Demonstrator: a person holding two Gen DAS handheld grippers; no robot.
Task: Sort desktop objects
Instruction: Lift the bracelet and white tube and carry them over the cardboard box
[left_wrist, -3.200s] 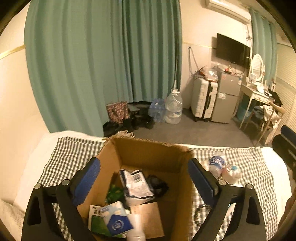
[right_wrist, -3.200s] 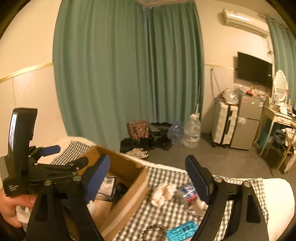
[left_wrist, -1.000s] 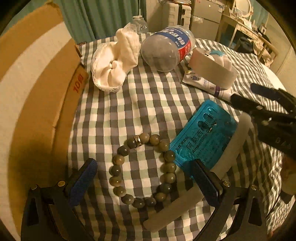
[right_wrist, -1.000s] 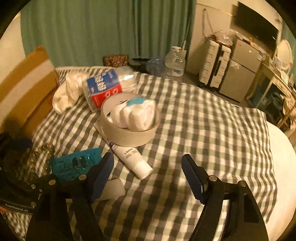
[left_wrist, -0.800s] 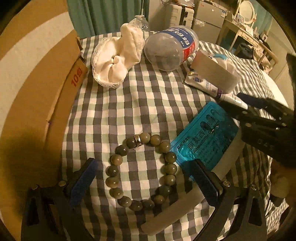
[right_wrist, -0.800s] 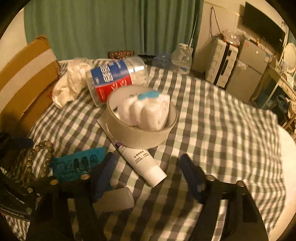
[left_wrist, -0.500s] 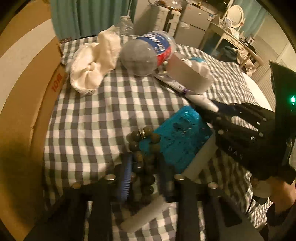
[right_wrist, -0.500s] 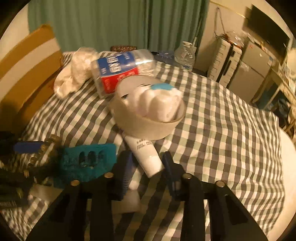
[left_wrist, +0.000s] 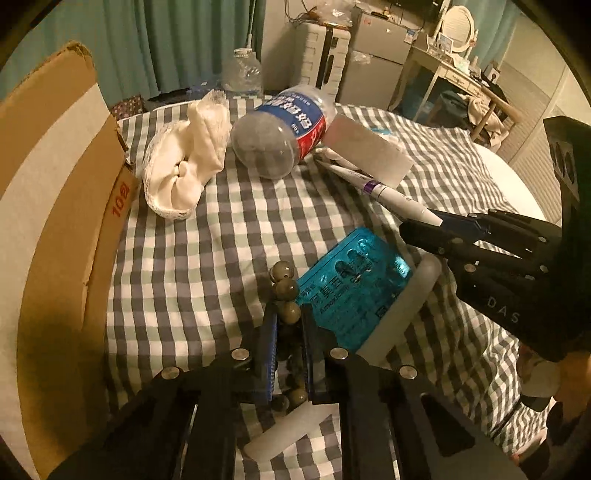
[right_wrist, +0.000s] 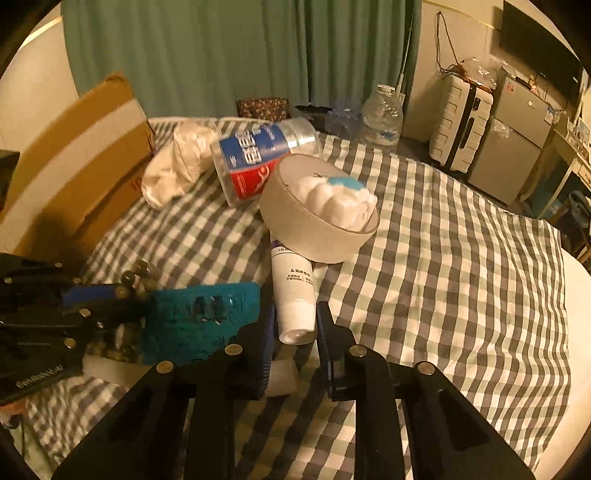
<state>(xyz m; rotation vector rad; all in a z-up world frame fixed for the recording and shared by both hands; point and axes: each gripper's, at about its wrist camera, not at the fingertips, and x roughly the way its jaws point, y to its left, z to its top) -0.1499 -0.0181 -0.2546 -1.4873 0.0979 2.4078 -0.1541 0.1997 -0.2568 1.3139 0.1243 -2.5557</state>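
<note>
Broadly, a bed spread with a grey-and-white checked cloth fills both views, and a tall cardboard box stands along its left edge. At the far side of the cloth a plastic bottle with a blue and red label lies on its side, with a bundle of white cloth just left of it, between bottle and box. Right of the bottle sits a wide roll of tape with a white moulded pack tucked inside its ring. From under that roll a white tube points toward the near edge. A teal blister pack of pills lies near the middle, resting partly on a pale translucent bar, and a bracelet of round greenish beads lies against the pack's left edge. The left gripper has its two blue-padded fingers drawn close together with the near beads pinched between them, on the cloth. The right gripper has its fingers narrowed around the capped near end of the tube, one on each side; whether they actually press on it cannot be told, and the tube lies on the cloth.
</note>
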